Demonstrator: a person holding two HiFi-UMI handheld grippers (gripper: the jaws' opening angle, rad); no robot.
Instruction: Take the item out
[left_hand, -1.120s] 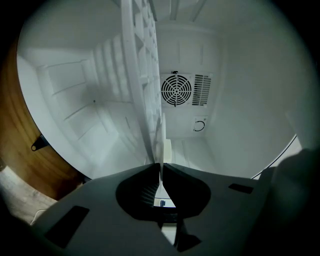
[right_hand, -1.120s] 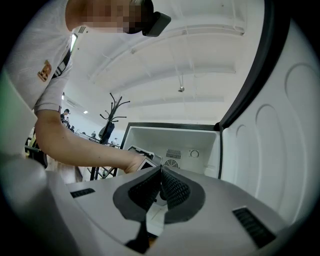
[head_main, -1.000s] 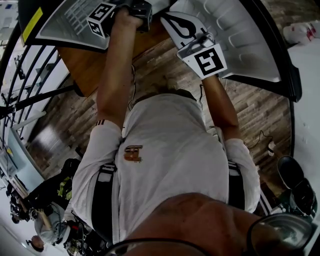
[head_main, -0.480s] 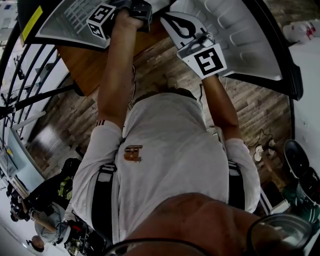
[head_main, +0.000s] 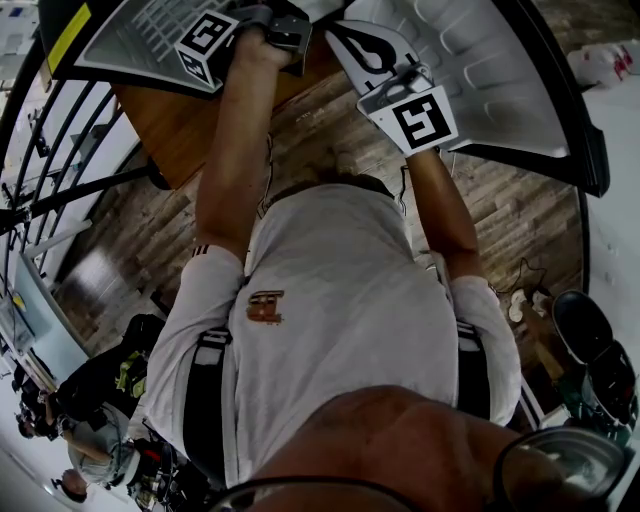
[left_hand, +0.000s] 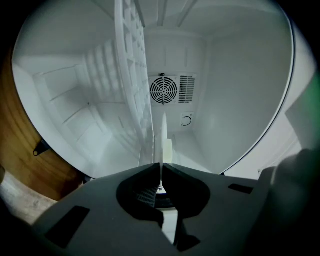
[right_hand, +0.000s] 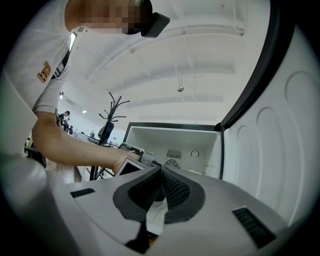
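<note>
White shelf (left_hand: 132, 75) stands edge-on inside the fridge (left_hand: 240, 90), running from centre to 12 o'clock, not out yet. Left gripper (left_hand: 160, 167) is pinched on its near edge. In head view it has nudged toward 4 o'clock in the last second, so the pull is probably just starting. Right gripper (right_hand: 160, 172) is closed and empty, with the door (right_hand: 280, 140) at 3 o'clock.

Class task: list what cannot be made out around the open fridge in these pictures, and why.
- Head view: the top edge cuts off the inside of the fridge.
- Left gripper view: the left gripper hides the near end of the white shelf it clamps.
- Right gripper view: the right gripper, shut and empty, blocks the fridge floor.
- Dial beside the fan: markings too small.
</note>
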